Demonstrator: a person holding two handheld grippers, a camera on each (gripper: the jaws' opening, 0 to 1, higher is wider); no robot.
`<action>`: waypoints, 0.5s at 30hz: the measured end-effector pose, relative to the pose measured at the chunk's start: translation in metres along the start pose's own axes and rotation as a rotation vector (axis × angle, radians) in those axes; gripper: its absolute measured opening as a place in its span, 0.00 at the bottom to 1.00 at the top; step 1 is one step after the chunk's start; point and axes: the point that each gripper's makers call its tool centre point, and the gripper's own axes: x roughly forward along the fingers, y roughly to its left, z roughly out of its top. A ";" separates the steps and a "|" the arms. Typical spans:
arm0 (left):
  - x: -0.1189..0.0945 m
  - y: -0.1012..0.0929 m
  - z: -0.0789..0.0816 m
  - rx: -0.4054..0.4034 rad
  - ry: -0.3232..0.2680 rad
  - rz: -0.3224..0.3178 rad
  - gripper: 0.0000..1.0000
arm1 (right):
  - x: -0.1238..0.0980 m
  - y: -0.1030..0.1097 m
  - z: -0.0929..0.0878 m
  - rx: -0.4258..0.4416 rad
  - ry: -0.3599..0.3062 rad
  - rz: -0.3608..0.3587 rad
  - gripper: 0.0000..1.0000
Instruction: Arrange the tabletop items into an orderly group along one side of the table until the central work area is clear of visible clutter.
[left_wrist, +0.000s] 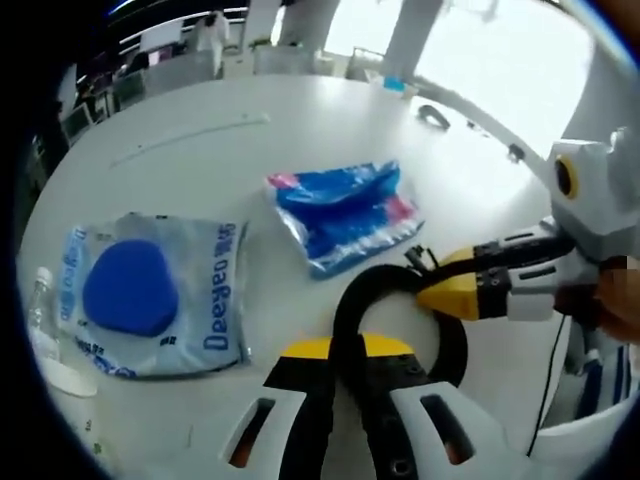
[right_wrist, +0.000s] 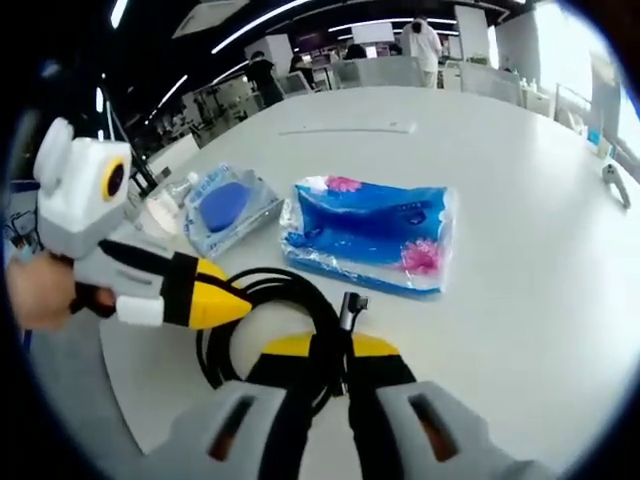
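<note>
A black cable (left_wrist: 352, 298) lies coiled on the white table (left_wrist: 200, 180), its plug end (right_wrist: 351, 306) sticking up. My left gripper (left_wrist: 345, 355) is shut on one strand of the coil. From the right comes my right gripper (left_wrist: 435, 292), its yellow tips closed on the cable near the plug. In the right gripper view the right gripper (right_wrist: 335, 350) pinches the cable (right_wrist: 300, 290), and the left gripper (right_wrist: 235, 305) reaches in from the left, held by a hand. Beyond the coil lie a blue tissue pack (left_wrist: 345, 215) (right_wrist: 370, 235) and a clear Deeyeo pack (left_wrist: 150, 295) (right_wrist: 225, 205) holding something blue.
A plastic bottle (left_wrist: 40, 310) stands at the table's edge beside the Deeyeo pack. A thin white strip (left_wrist: 190, 138) (right_wrist: 345, 130) lies farther back, and a small metal tool (left_wrist: 432, 115) (right_wrist: 615, 185) sits near the far edge. People and desks fill the background.
</note>
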 end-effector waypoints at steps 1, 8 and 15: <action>0.000 0.000 0.000 -0.010 0.001 0.003 0.03 | 0.000 0.000 0.000 -0.001 0.002 0.002 0.09; -0.004 0.006 0.011 0.044 -0.018 0.067 0.14 | 0.001 0.001 0.003 -0.061 0.020 -0.011 0.11; -0.014 0.003 0.027 0.005 -0.073 0.054 0.49 | -0.015 -0.010 0.026 -0.083 -0.078 -0.073 0.30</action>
